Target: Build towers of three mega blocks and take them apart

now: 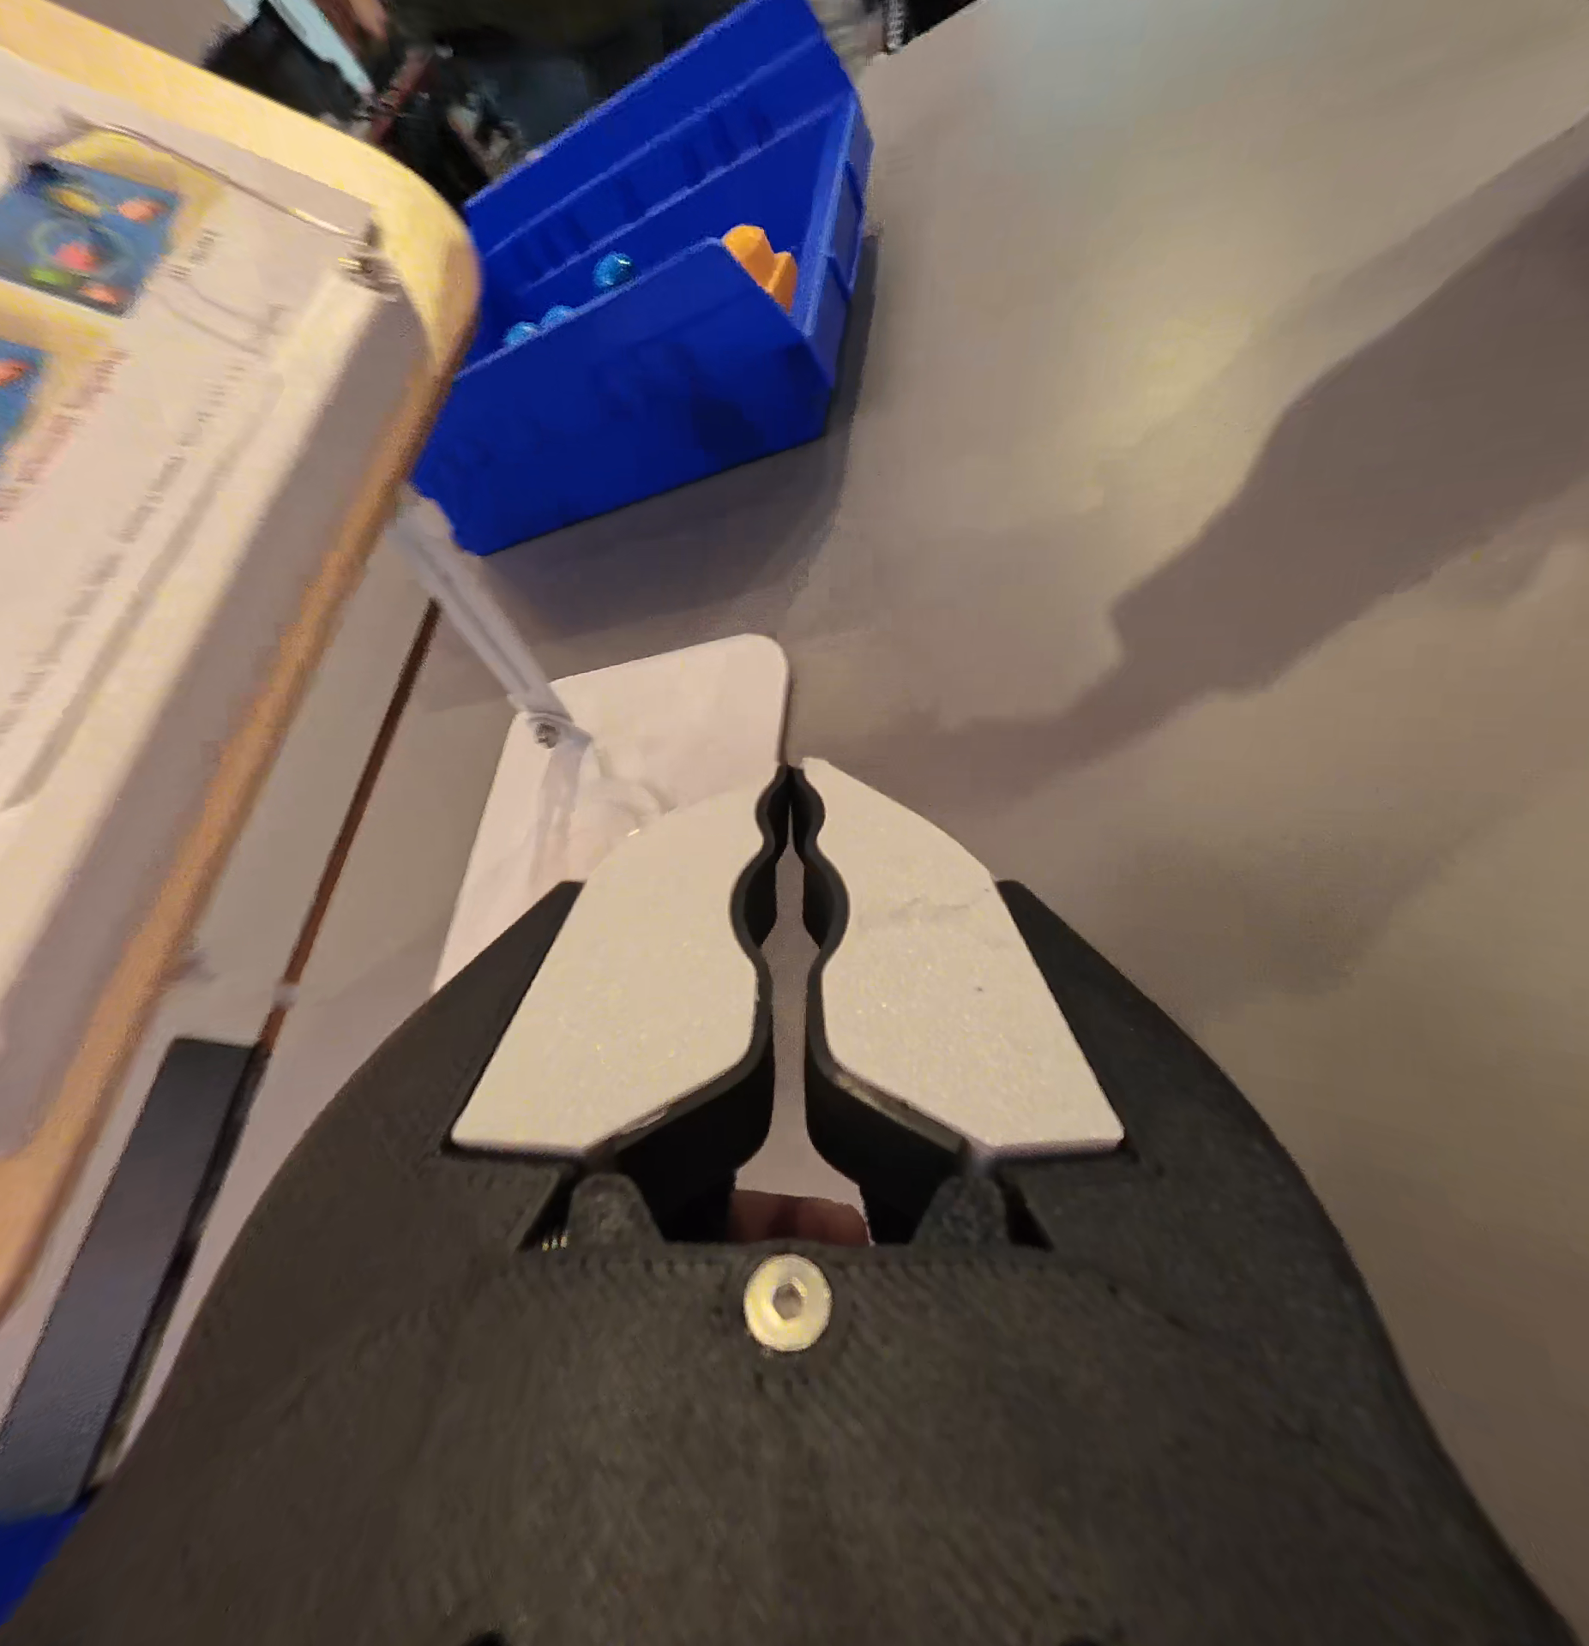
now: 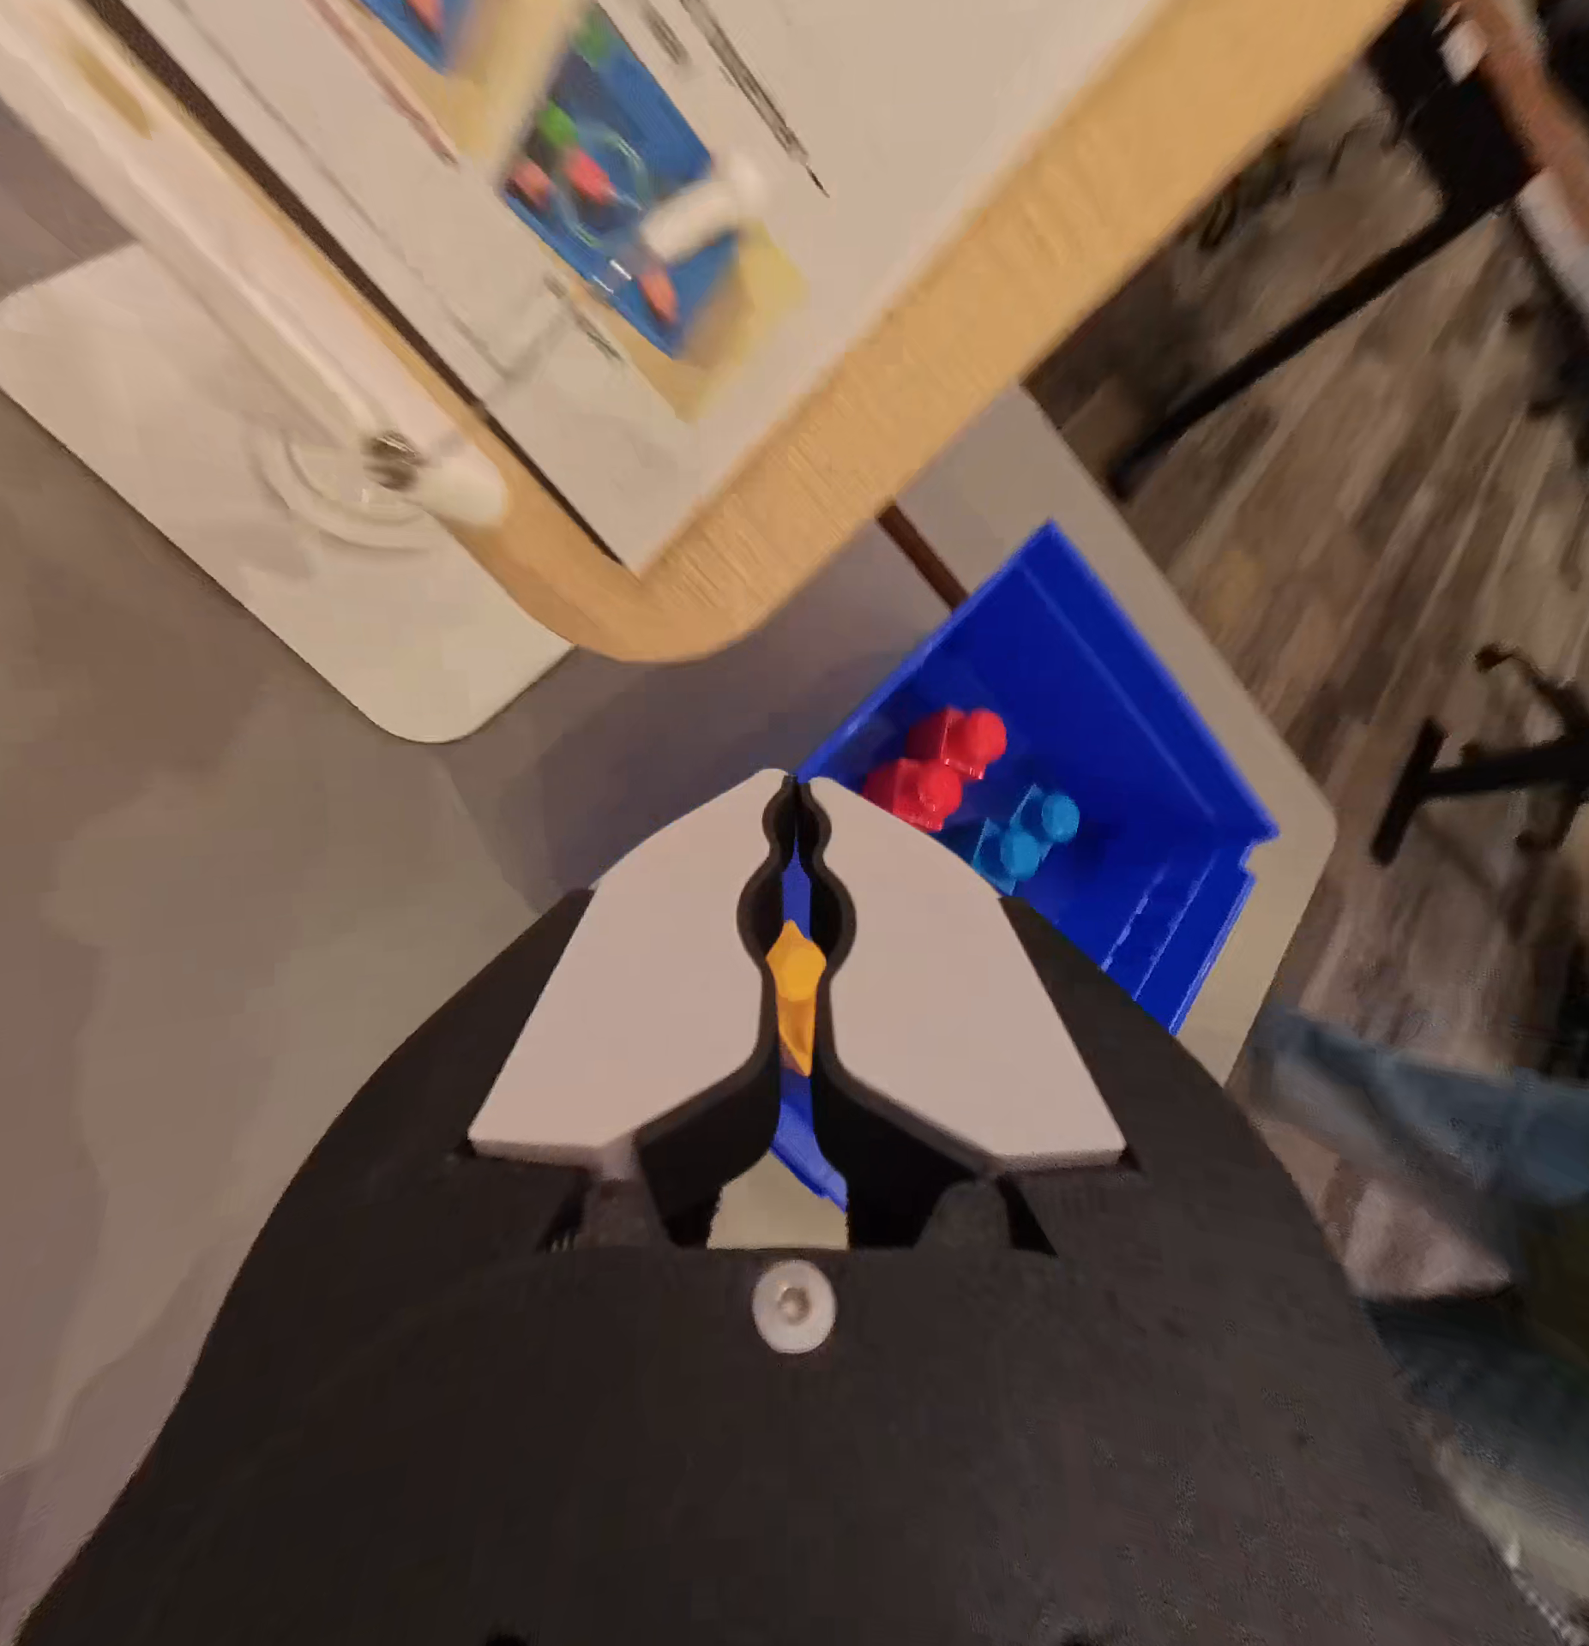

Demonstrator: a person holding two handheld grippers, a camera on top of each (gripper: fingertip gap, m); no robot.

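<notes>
Left wrist view: the left gripper (image 1: 792,777) has its tips pressed together on nothing, over the bare grey table (image 1: 1218,891). The blue bin (image 1: 648,401) lies ahead of it and to the left, well apart. Inside the bin an orange block (image 1: 764,267) shows near the far right corner, with blue studs (image 1: 612,269) left of it. A clipboard (image 1: 238,445) on a white stand (image 1: 684,712) fills the space left of the bin.

Right wrist view: the right gripper (image 2: 795,784) also has its tips touching, empty. It hangs over the near corner of the bin (image 2: 1129,695). Two red blocks (image 2: 942,766) lie just right of the tips; a light blue block (image 2: 1031,837) sits a little further right in the bin. A sliver of the orange block (image 2: 795,989) shows through the slot between the fingers, so it seems to lie in the bin under the gripper.

Judgement: the right gripper is much the nearer to the blocks, and must spread before it can take one. The blocks seem tipped over, studs pointing right and slightly toward the camera. The light blue block's long axis runs diagonally, from near-left to far-right. No tower stands yet.
</notes>
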